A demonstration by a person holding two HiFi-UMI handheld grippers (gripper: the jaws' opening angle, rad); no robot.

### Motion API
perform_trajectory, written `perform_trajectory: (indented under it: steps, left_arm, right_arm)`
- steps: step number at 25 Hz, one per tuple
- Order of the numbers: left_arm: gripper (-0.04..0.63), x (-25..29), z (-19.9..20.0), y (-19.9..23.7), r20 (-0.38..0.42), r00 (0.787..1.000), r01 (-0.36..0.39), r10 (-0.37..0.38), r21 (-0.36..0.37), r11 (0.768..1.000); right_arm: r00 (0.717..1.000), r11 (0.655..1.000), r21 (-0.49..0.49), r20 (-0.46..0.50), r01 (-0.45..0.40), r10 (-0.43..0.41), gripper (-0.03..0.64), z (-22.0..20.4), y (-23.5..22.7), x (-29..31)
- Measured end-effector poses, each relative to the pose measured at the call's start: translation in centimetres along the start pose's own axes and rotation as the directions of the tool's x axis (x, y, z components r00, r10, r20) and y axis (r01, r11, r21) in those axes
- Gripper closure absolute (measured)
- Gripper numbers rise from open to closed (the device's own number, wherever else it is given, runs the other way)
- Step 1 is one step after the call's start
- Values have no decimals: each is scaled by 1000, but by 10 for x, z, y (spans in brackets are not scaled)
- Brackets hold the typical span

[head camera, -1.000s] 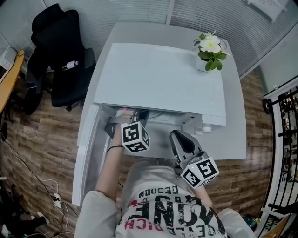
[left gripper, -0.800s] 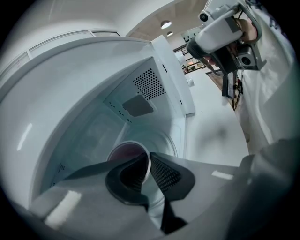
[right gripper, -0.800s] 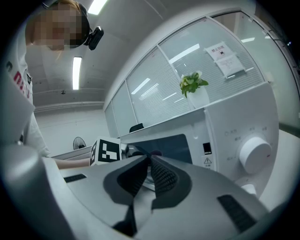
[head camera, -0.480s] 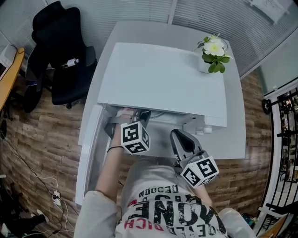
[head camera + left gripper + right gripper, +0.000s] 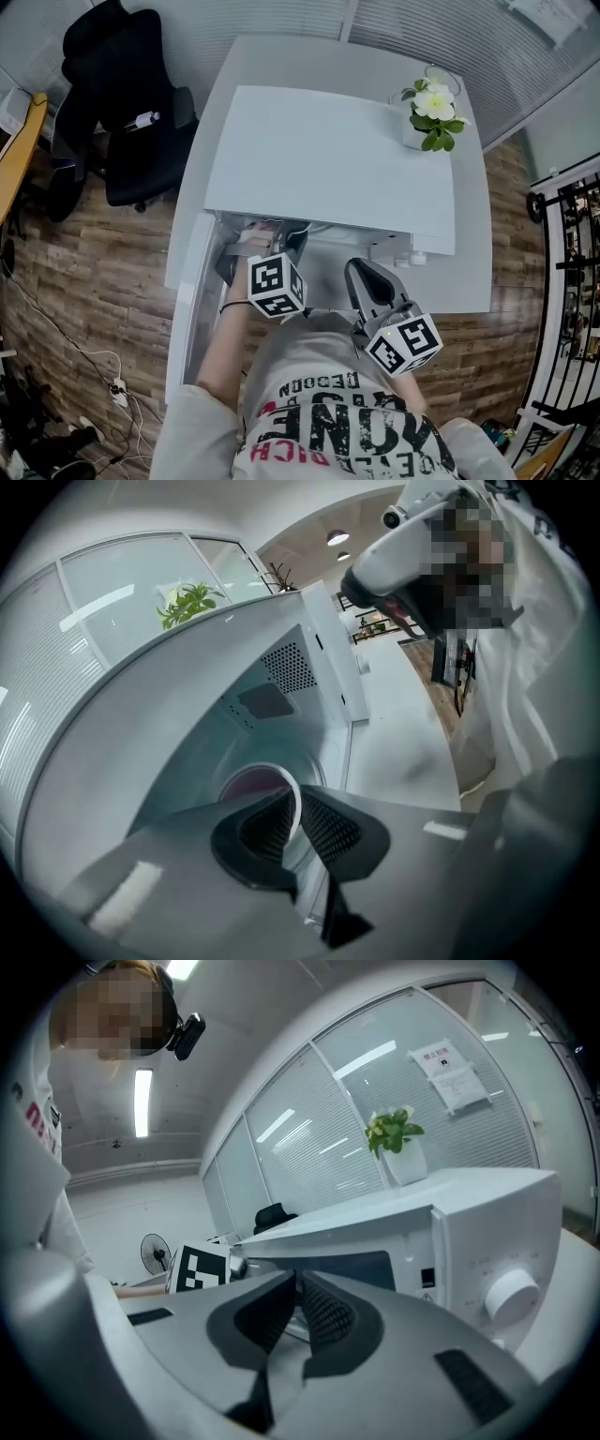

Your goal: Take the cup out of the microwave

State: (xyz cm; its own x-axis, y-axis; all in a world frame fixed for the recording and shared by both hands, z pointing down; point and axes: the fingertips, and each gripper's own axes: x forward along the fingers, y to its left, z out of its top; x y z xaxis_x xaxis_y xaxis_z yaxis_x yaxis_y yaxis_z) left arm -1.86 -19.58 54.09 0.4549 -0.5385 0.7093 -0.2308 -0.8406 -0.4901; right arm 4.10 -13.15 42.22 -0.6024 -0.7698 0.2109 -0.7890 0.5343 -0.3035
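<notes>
Where the cup sits: white cup (image 5: 251, 785), dark pinkish inside, in the cavity of the microwave (image 5: 328, 159); can't tell if it rests on the cavity floor.
Door: door (image 5: 185, 309) swung open to the left.
Writing, shirt: big letters "ONE" on the person's shirt (image 5: 328, 427); smaller lines around it not readable.
Writing, notice: paper sheet (image 5: 450, 1071) on the glass wall behind the microwave, print too small to read.
Writing, panel: small marks around the dial (image 5: 511, 1297) on the microwave front, too small to read.
Left claw: left gripper (image 5: 298, 810) reaches into the cavity, jaws narrow, clamped on the cup's rim, one pad inside, one outside.
Right claw: right gripper (image 5: 296, 1299) outside, in front of the microwave's control side, jaws together, nothing between them, touching nothing.
Microwave top: potted plant (image 5: 429, 111) stands at the far right corner.
</notes>
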Motion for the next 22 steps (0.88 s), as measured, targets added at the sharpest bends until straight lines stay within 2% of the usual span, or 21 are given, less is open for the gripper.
perform_trajectory:
  steps: [5, 13, 22]
  left_arm:
    - [558, -3, -1, -2, -1, 1000, 12, -12, -19, 1000]
    - [558, -12, 0, -14, 2, 1000, 29, -29, -2, 1000]
    - [557, -28, 10, -20, -17, 1000, 2, -2, -3, 1000]
  right_arm:
    - [1000, 1000, -2, -3, 18, -18, 586, 5, -4, 0]
    - [998, 998, 11, 6, 56, -57, 586, 1, -14, -9]
    - [1000, 1000, -1, 4, 11, -11, 586, 0, -17, -27]
